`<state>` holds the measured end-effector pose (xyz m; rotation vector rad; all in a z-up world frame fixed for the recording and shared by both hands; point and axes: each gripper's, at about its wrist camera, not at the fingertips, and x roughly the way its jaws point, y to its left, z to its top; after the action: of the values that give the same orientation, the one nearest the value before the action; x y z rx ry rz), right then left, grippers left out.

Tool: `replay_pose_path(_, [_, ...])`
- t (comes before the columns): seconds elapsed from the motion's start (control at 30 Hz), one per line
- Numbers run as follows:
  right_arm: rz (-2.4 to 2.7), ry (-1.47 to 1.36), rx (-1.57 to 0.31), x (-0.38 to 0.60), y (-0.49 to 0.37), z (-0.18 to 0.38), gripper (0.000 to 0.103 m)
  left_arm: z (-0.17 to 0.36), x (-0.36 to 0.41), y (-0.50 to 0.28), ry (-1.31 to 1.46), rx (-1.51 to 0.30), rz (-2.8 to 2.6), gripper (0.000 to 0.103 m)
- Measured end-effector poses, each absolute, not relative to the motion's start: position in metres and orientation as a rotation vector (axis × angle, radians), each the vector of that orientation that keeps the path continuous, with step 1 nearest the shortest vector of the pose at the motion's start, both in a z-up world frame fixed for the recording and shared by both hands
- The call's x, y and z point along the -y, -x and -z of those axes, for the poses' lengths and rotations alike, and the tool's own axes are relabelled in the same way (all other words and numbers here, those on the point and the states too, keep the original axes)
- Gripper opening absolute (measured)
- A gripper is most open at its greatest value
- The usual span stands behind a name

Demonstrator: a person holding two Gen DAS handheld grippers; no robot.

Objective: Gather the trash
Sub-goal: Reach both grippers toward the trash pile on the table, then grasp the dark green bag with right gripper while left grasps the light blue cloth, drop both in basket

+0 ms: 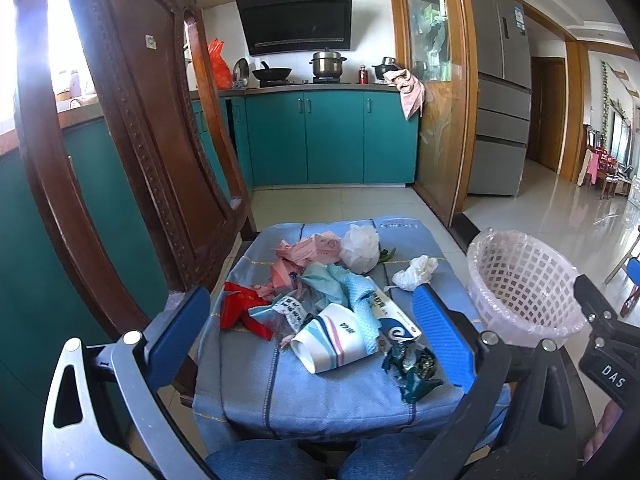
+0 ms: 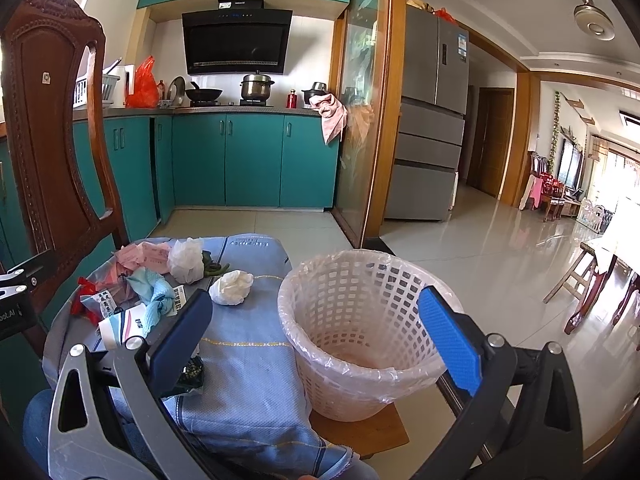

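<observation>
Trash lies on a seat covered with blue cloth: a tipped paper cup, pink paper scraps, a red scrap, light blue tissue, two white wads and a dark green wrapper. My left gripper is open and empty, above the pile's near side around the cup. My right gripper is open and empty, in front of a pink mesh basket lined with clear plastic. The cup and a white wad show there too.
A carved wooden chair back rises at the left. The basket stands on a low wooden stool right of the seat. Teal kitchen cabinets, a sliding glass door and a fridge are behind. Shiny tiled floor extends right.
</observation>
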<state>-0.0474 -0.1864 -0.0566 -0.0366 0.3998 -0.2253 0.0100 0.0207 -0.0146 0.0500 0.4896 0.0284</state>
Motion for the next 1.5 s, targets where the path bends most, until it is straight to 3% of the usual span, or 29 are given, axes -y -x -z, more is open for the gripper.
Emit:
replay_pose_path(0.1, [0.221,0.065,-0.417,0.184,0.044,0.058,0.1,0.018,-0.032,-0.012,-0.04,-0.494,-0.049,0.1])
replay_pose_path(0.2, [0.157,0.046,-0.419,0.18,0.039,0.063,0.096,0.024,-0.045,-0.018,-0.038,-0.525,-0.077,0.082])
replay_pose_path(0.23, [0.123,0.052,-0.438,0.176,0.035,0.067,0.094,0.026,-0.048,-0.02,-0.038,-0.54,-0.084,0.071])
replay_pose_path(0.27, [0.1,0.06,-0.45,0.172,0.031,0.07,0.087,0.03,-0.053,-0.023,-0.034,-0.559,-0.089,0.062])
replay_pose_path(0.33, [0.046,0.083,-0.479,0.161,0.018,0.079,0.075,0.038,-0.065,-0.029,-0.01,-0.607,-0.093,0.056])
replay_pose_path(0.43, [-0.068,0.056,-0.515,0.145,-0.004,0.097,0.069,0.049,-0.077,-0.035,-0.002,-0.643,-0.115,0.058])
replay_pose_path(0.53, [-0.109,0.041,-0.619,0.133,-0.024,0.12,0.069,0.058,-0.084,-0.044,-0.007,-0.655,-0.138,0.081])
replay_pose_path(0.7, [-0.175,0.022,-0.768,0.121,-0.04,0.148,0.081,0.071,-0.082,-0.06,-0.012,-0.69,-0.116,0.088])
replay_pose_path(0.97, [-0.239,0.061,-0.872,0.114,-0.059,0.187,0.082,0.086,-0.052,-0.102,-0.057,-0.75,-0.034,0.092])
replay_pose_path(1.03, [-0.266,0.053,-0.872,0.115,-0.061,0.187,0.071,0.088,-0.043,-0.118,-0.052,-0.772,-0.008,0.093])
replay_pose_path(1.07, [-0.29,0.044,-0.87,0.116,-0.061,0.186,0.056,0.089,-0.038,-0.126,-0.047,-0.783,0.013,0.093])
replay_pose_path(1.1, [-0.315,0.029,-0.872,0.117,-0.061,0.185,0.05,0.09,-0.032,-0.136,-0.041,-0.798,0.033,0.093])
replay_pose_path(1.3, [-0.347,-0.007,-0.869,0.128,-0.052,0.183,0.044,0.105,-0.002,-0.179,-0.031,-0.885,0.107,0.092])
replay_pose_path(1.4, [-0.341,-0.017,-0.855,0.139,-0.045,0.18,0.043,0.12,0.019,-0.192,-0.122,-0.918,0.101,0.075])
replay_pose_path(1.5, [-0.323,-0.033,-0.834,0.151,-0.036,0.173,0.043,0.134,0.026,-0.204,-0.133,-0.982,0.129,0.048])
